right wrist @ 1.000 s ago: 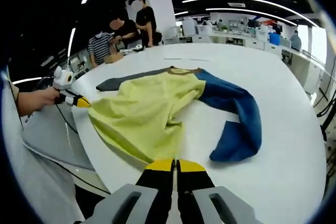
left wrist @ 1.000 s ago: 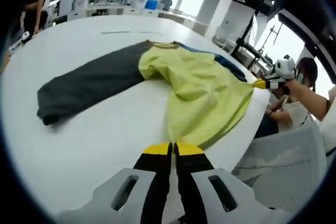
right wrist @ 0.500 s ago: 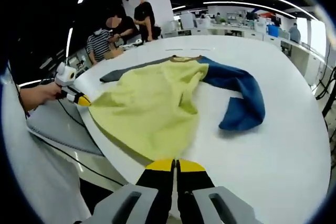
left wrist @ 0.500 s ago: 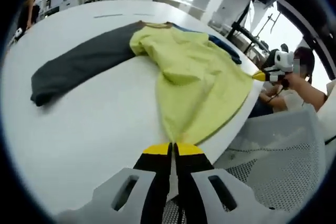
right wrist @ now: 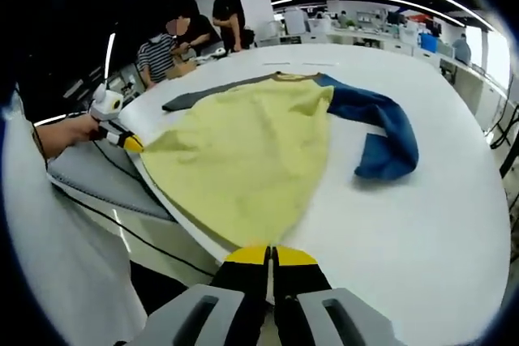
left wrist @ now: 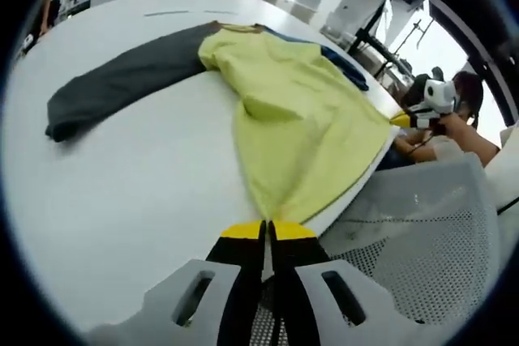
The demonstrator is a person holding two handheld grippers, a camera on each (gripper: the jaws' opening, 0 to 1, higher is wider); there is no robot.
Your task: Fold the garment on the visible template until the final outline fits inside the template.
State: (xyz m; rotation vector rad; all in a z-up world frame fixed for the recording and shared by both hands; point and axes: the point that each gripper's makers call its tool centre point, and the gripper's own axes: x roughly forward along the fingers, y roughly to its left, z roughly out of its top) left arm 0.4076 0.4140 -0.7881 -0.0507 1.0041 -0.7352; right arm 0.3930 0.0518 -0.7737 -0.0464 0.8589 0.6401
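The garment [right wrist: 251,151] lies on the table [right wrist: 405,224], its hem overhanging the edge.

Each of the 2 cameras rides low behind its own claw, at the near edge of the white desk [left wrist: 122,200], looking across the top toward the far edge. The left gripper view sits at one hem corner of the garment [left wrist: 300,119], the right gripper view at the other. Both share the garment, the desk, and each other's claw at the edge.
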